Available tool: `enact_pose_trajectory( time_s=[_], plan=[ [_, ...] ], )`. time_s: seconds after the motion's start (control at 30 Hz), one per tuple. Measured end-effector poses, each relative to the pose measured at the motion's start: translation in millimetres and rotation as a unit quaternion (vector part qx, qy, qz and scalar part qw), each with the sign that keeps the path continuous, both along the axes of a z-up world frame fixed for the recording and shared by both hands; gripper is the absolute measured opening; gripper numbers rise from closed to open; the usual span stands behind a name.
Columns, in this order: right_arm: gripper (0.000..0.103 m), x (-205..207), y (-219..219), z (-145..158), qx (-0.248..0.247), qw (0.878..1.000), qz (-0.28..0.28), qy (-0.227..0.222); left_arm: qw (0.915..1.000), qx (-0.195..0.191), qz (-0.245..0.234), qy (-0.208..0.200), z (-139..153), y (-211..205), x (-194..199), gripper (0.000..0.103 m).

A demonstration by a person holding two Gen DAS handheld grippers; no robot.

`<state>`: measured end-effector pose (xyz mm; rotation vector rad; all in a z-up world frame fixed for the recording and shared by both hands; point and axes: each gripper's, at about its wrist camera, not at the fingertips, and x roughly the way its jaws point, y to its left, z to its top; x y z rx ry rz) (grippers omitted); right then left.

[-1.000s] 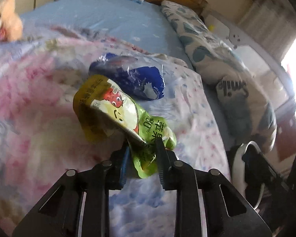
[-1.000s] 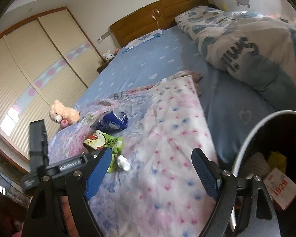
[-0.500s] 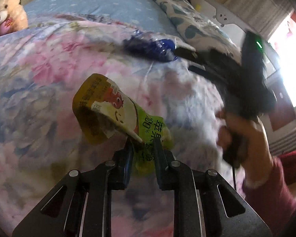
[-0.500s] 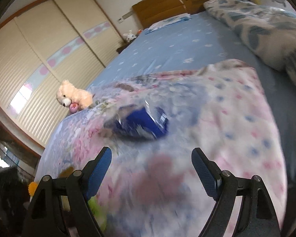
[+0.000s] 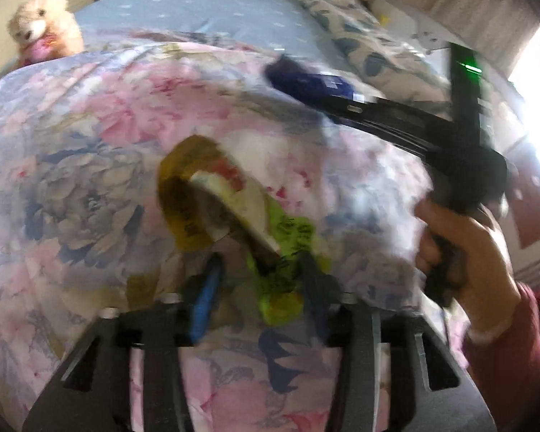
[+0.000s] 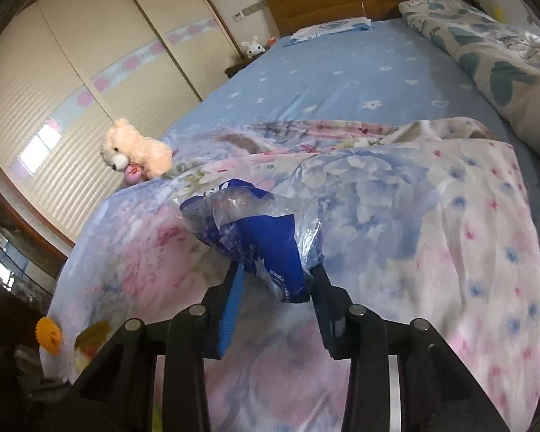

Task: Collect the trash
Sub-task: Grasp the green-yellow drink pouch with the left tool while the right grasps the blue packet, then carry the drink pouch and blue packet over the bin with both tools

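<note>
Floral quilt (image 6: pixel 432 216) still holds both pieces – right gripper (image 6: pixel 273 288) just closing around blue wrapper (image 6: pixel 255 237), left gripper (image 5: pixel 259 280) opening off green pouch (image 5: pixel 234 208), nothing binned

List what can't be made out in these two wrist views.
- Left wrist view: the green-yellow pouch is motion-blurred, so its print is unreadable.
- Left wrist view: the blue wrapper is only a smear.
- Right wrist view: the blue wrapper has print too small to read, and its underside is hidden.
- Right wrist view: a yellow toothed thing at the lower left is blurred and unidentifiable.
</note>
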<state>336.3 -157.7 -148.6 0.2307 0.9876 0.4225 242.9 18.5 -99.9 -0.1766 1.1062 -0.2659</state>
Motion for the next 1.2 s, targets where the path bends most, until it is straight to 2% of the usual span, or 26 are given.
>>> enact_pose_trajectory(
  time_s=[0.1, 0.27, 0.33, 0.4, 0.43, 0.5, 0.57, 0.63, 0.73, 0.8, 0.97, 1.0, 1.03, 1.2],
  plan=[
    [0.038, -21.2, -6.9, 6.9, 0.007, 1.0, -0.013, -0.004, 0.9997, -0.006, 0.021, 0.006, -6.1, -0.5, -0.1, 0.055],
    [0.038, -71.1, -28.0, 17.0, 0.003, 0.999, -0.051, -0.014, 0.9984, -0.028, 0.048, 0.001, -9.7, 0.9, -0.5, 0.054],
    [0.038, -88.4, -35.4, 18.8, 0.0, 0.998, -0.063, -0.012, 0.9982, -0.032, 0.051, -0.004, -10.9, 0.0, -1.4, 0.048],
    [0.038, -109.3, -44.0, 18.5, -0.003, 0.997, -0.079, -0.005, 0.9977, -0.052, 0.043, -0.005, -11.3, -3.6, -0.1, 0.021],
    [0.039, -116.3, -46.2, 17.4, -0.002, 0.997, -0.082, 0.0, 0.9976, -0.059, 0.036, -0.006, -9.9, -6.0, -0.3, 0.02],
    [0.044, -130.2, -48.4, 15.4, -0.005, 0.997, -0.081, 0.008, 0.9988, -0.04, 0.025, -0.012, -5.4, -13.5, -0.6, 0.019],
    [0.055, -136.2, -46.9, 14.6, -0.014, 0.997, -0.069, 0.013, 0.9989, -0.043, 0.014, -0.014, -1.7, -13.9, -4.8, 0.019],
    [0.074, -137.4, -45.4, 16.8, -0.023, 0.998, -0.058, 0.01, 0.9989, -0.043, 0.007, -0.017, 1.6, -12.2, -9.6, 0.018],
    [0.086, -133.9, -43.1, 24.4, -0.055, 0.998, -0.036, -0.017, 0.9987, -0.047, 0.0, -0.018, 5.3, -7.9, -18.0, 0.018],
    [0.09, -126.5, -39.5, 26.0, -0.07, 0.997, -0.018, -0.025, 0.9989, -0.043, -0.005, -0.019, 7.0, -6.6, -24.7, 0.018],
    [0.087, -110.8, -16.4, 18.3, -0.082, 0.995, 0.053, -0.019, 0.9989, -0.042, -0.003, -0.02, 8.2, -5.2, -39.5, 0.018],
    [0.077, -112.9, -13.6, 16.9, -0.084, 0.995, 0.058, -0.019, 0.9989, -0.041, -0.004, -0.021, 9.1, -5.7, -43.0, 0.018],
    [0.059, -114.8, -12.0, 16.0, -0.081, 0.995, 0.061, -0.016, 0.9989, -0.04, -0.006, -0.023, 9.8, -6.5, -45.3, 0.018],
    [0.052, -139.3, -19.3, 21.8, -0.059, 0.998, 0.028, -0.015, 0.9984, -0.039, -0.024, -0.032, 14.3, -18.7, -55.8, 0.018]
  ],
)
